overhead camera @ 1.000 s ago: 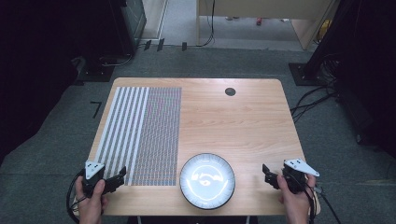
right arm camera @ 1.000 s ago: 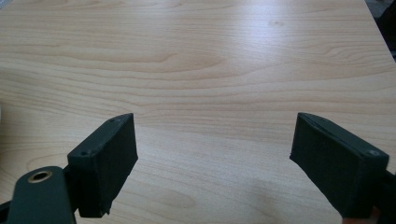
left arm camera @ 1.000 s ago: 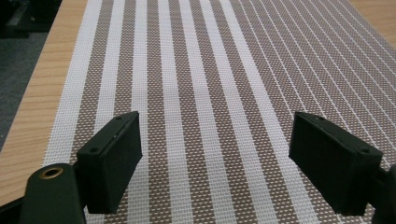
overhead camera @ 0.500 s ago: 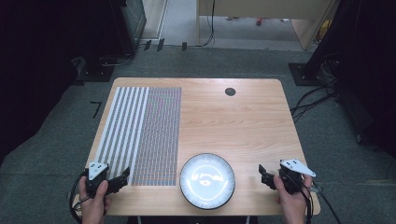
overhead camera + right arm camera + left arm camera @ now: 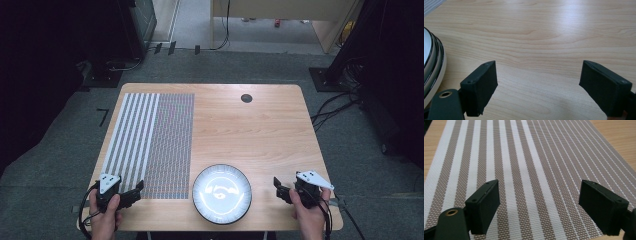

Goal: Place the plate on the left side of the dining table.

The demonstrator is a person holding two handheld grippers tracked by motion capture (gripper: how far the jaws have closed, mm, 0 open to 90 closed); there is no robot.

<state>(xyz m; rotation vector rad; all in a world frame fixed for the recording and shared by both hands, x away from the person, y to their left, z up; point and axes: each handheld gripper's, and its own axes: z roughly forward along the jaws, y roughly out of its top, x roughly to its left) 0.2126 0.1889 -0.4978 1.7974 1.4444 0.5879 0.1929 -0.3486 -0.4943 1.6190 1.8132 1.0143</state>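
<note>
High view: left gripper (image 5: 134, 191) and right gripper (image 5: 278, 186) sat at near table (image 5: 280, 130) edge, jaws spread wide, nothing held. Plate (image 5: 222, 193) lay between them, untouched. Striped mat (image 5: 150, 140) stretched away behind left gripper. Small dark hole (image 5: 246, 98) at far edge. Judged: nothing started, all work left.

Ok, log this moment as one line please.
left gripper: open, over striped placemat | right gripper: open, over bare table | plate: between, untouched

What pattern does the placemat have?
Brown and white stripes on the woven placemat, clearest in the left gripper view.
</note>
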